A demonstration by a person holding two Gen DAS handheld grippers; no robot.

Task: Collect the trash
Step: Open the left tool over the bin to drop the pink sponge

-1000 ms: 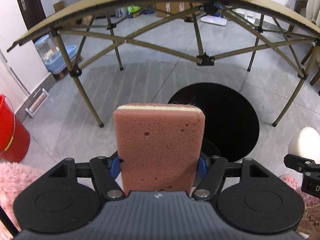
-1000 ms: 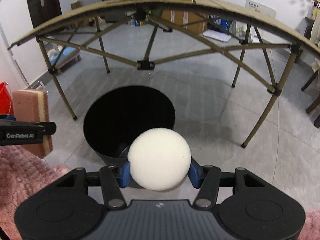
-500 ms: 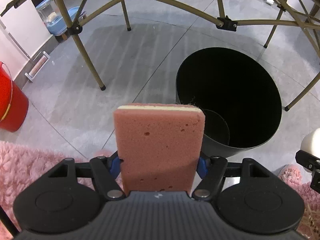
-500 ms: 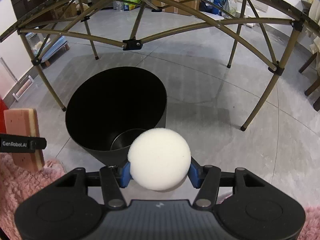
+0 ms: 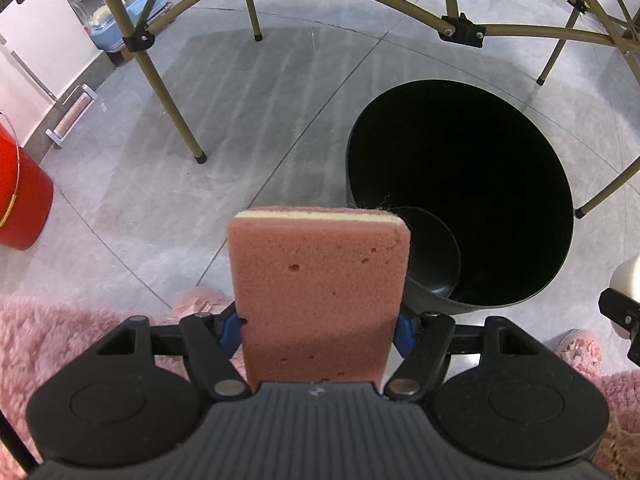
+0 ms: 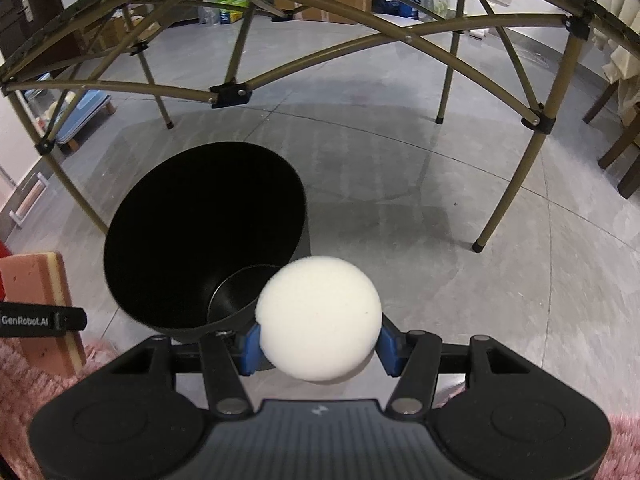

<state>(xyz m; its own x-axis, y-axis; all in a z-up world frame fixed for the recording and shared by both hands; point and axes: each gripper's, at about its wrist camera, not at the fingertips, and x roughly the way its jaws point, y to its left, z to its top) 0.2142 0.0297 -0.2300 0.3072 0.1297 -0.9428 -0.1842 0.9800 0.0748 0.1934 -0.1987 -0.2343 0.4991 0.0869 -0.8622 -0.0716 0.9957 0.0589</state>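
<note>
1. While parked on the grey floor under the folding table frame [image 6: 404,36], black bin [image 5: 460,184] gapes mouth-up at right centre of the left wrist view and left centre of the right wrist view; apparently set there to catch dropped trash. Nothing visible inside but dark walls and a glossy base.
2. Clamped upright in the left gripper [image 5: 318,332], pink sponge [image 5: 320,292] fills lower centre of the left wrist view, blue pads pressed to both long sides. Held just left of the bin's near rim, not yet over the mouth; likely needs carrying right before release.
3. Squeezed between the right gripper [image 6: 318,342] pads, white foam ball [image 6: 318,316] sits lower centre of the right wrist view, overlapping the bin's near right rim. Gripped at its widest part, probably to stop it rolling free.
4. Glimpsed along the lower edges, pink fluffy fabric [image 5: 60,332]; beside it, pink slippers [image 5: 196,300], suggesting a person standing close behind the bin.
</note>
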